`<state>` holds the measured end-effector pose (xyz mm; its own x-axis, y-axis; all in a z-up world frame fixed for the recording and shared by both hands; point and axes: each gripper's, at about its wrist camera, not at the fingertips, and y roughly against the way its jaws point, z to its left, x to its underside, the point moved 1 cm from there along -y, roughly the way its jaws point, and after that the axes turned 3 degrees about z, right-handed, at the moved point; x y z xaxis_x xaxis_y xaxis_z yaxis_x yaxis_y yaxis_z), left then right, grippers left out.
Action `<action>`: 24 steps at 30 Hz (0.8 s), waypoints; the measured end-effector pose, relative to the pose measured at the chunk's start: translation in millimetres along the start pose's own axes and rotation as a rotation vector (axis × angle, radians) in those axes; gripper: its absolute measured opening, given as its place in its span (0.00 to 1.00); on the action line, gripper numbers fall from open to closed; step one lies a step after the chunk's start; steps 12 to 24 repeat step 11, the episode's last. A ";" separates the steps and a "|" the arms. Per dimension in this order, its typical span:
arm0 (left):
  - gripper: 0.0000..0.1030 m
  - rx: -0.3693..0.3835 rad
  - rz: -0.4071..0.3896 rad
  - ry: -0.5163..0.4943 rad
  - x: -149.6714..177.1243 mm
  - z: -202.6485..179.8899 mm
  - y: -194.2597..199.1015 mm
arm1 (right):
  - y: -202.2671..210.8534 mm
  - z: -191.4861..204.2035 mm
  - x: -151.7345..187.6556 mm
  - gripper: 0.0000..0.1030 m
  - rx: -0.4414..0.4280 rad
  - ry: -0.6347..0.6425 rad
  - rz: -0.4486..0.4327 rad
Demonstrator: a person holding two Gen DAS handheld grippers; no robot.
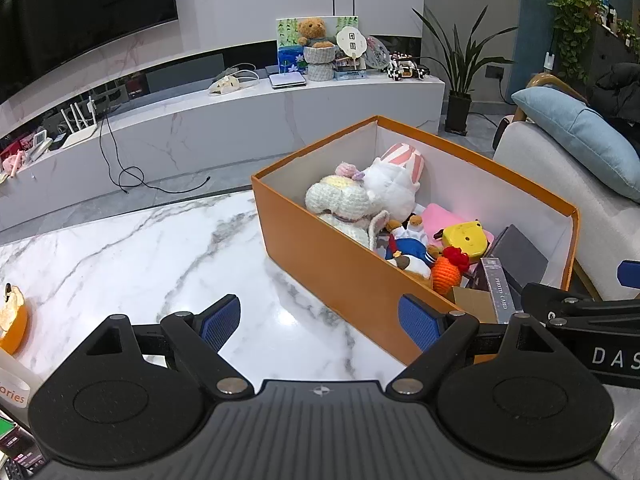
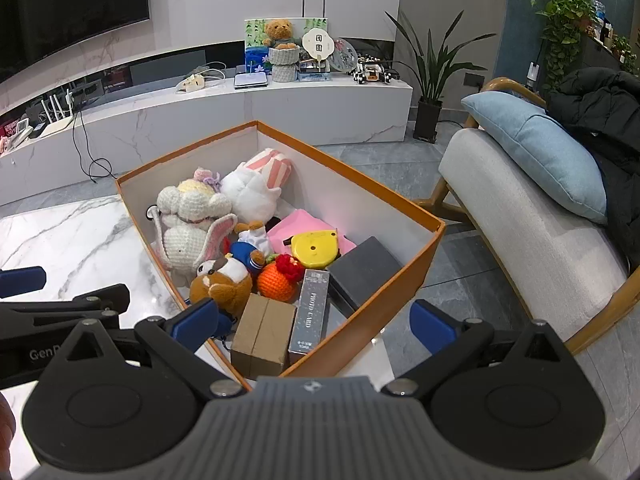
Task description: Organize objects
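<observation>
Both grippers hover spread wide and empty at the near end of the orange box [image 2: 408,264]: the left gripper [image 1: 320,320] over the marble desk [image 1: 140,248] just beside the box's long side, the right gripper [image 2: 316,324] straddling its near corner.

Nearest in the box stands a brown carton [image 2: 262,332], touching a silver card box [image 2: 312,312] printed "PHOTO CARD". Both look stiff, flat-sided and light; pinching across their narrow faces should hold, though the silver one looks glossy and may slip.

Behind them lie a dark grey case [image 2: 364,268], probably rigid and a little heavier, and a yellow plastic toy [image 2: 316,248] resting on a pink pad [image 2: 296,224]; the toy's smooth, rounded shell is best taken at its edge.

The brown plush dog [image 2: 220,280], the orange crochet ball [image 2: 276,280] and a small blue-dressed doll [image 2: 248,248] are soft and light; they will squash, so grip the body, not a limb.

Farthest sit a cream crochet rabbit [image 2: 192,216] and a white plush rabbit [image 2: 252,192], bulky yet light, leaning on each other.
</observation>
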<state>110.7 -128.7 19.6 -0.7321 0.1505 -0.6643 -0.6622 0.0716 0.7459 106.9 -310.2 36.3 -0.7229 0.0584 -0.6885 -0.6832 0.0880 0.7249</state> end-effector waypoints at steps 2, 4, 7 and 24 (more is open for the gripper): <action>0.99 0.001 -0.001 0.001 0.1 -0.4 0.4 | 0.0 -0.3 -0.2 0.99 0.000 0.000 0.000; 0.99 0.000 -0.001 0.000 0.2 -0.4 0.4 | 0.0 -0.4 -0.3 0.99 0.000 0.000 0.000; 0.99 0.000 -0.004 0.000 0.6 -0.9 0.9 | -0.1 -0.4 0.0 0.99 -0.001 -0.001 0.001; 0.99 0.003 -0.007 0.000 0.7 -0.8 1.5 | 0.1 -0.6 0.3 0.99 -0.002 -0.002 0.001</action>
